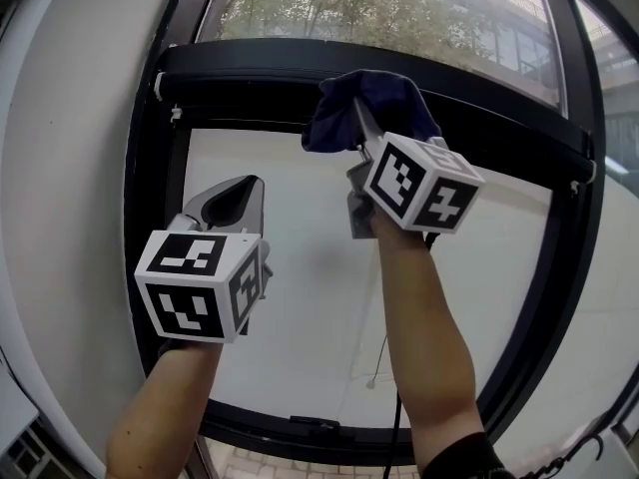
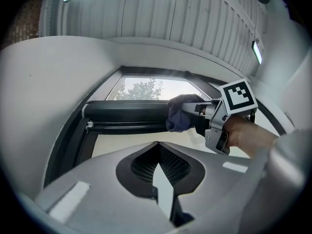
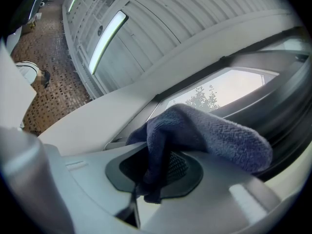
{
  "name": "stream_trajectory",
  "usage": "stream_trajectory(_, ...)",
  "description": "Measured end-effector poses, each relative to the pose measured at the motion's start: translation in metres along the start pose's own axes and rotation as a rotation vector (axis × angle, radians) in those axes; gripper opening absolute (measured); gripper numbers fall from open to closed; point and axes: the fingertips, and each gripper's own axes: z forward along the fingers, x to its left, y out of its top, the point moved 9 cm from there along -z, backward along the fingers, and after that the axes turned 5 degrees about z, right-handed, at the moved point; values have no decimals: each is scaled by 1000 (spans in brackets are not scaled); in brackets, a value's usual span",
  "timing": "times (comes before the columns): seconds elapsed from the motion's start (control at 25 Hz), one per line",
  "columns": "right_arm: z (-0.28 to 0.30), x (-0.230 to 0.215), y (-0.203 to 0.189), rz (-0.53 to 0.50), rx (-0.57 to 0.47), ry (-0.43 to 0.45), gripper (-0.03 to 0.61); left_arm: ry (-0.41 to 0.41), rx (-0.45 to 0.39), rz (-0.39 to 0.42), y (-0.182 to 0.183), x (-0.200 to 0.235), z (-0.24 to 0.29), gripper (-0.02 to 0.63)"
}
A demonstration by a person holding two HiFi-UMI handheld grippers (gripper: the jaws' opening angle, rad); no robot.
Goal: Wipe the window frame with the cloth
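Note:
A dark blue cloth (image 1: 371,108) is bunched against the black horizontal bar of the window frame (image 1: 250,83). My right gripper (image 1: 357,133) is shut on the cloth, and its fingertips are buried in the fabric. In the right gripper view the cloth (image 3: 209,133) drapes over the shut jaws of my right gripper (image 3: 146,186), with the frame (image 3: 287,99) just behind. My left gripper (image 1: 240,196) hangs lower left, shut and empty, apart from the bar. The left gripper view shows the left gripper (image 2: 158,152), the cloth (image 2: 179,115) and the bar (image 2: 126,112).
Glass with trees (image 1: 379,8) lies above the bar, a white pane (image 1: 300,307) below it. Black side posts stand at left (image 1: 145,218) and right (image 1: 559,267). A thin cord (image 1: 384,357) hangs under my right arm. A white wall (image 1: 70,168) borders the left.

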Motion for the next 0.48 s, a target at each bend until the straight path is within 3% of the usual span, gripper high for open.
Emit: stream_trajectory(0.48, -41, -54, 28, -8, -26, -44, 64, -65, -19, 30, 17, -66, 28, -6)
